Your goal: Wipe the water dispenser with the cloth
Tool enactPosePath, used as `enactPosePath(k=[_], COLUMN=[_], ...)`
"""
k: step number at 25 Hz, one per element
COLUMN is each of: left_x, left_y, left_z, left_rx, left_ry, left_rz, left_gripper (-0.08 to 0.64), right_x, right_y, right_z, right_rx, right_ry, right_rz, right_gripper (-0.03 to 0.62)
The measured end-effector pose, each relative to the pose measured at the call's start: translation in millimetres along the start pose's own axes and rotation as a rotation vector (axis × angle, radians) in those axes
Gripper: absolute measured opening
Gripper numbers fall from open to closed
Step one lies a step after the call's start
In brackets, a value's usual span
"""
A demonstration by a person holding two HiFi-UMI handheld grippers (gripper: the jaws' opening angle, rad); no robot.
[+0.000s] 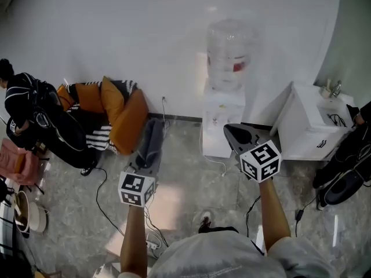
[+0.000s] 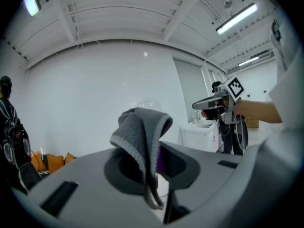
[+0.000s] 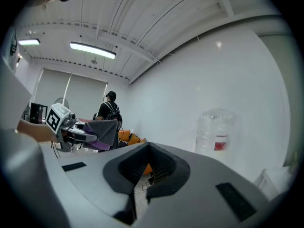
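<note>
A: Cloth (image 2: 141,137)?
B: Grey knit, fuzzy and matt, with a thicker stitched hem. A purple layer sits under it; its finish can't be told.
A: Left gripper (image 2: 153,167), right gripper (image 3: 148,167)?
B: Both are matt grey plastic. The pads (image 3: 164,167) are darker, and ribbed on the right one.
A: Water dispenser (image 1: 223,120)?
B: White plastic body, smooth, slight sheen. The bottle (image 1: 229,51) is clear plastic and glossy.
A: Floor (image 1: 69,213)?
B: Mottled grey, stone look, polished and reflective. The wall (image 1: 145,33) is smooth white with a faint gloss.
A: Cushions (image 1: 124,120)?
B: Orange cloth, matt. The cabinet (image 1: 307,126) is smooth and white; its material is unclear.
</note>
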State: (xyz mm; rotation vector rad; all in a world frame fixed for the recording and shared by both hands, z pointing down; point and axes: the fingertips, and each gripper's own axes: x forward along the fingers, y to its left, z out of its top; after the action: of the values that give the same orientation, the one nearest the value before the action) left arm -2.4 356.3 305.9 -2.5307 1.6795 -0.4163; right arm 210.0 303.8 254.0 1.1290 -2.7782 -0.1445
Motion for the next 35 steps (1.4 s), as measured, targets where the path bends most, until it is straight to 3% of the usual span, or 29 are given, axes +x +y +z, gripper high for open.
enactPosePath(k=[11, 25, 35], left_x=[132.3, 209.0, 326.7], left_y=[46.5, 99.0, 195.6], left_z=[12.3, -18.0, -30.0], left_rx=[-0.039, -0.052, 0.007], left_ry=[0.012, 0.043, 0.044], left_rz=[-0.029, -0.061, -0.216], left_gripper=[0.071, 0.071, 0.071], right_x=[90.9, 166.7, 272.0], right_y=[-109.5, -145.3, -191.2], right_z=[-15.7, -49.4, -54.2], right_rx=[0.018, 0.041, 0.069], right_ry=[0.045, 0.110, 0.122], right_rz=[-0.039, -0.078, -0.238], right_gripper=[0.014, 0.015, 0.014])
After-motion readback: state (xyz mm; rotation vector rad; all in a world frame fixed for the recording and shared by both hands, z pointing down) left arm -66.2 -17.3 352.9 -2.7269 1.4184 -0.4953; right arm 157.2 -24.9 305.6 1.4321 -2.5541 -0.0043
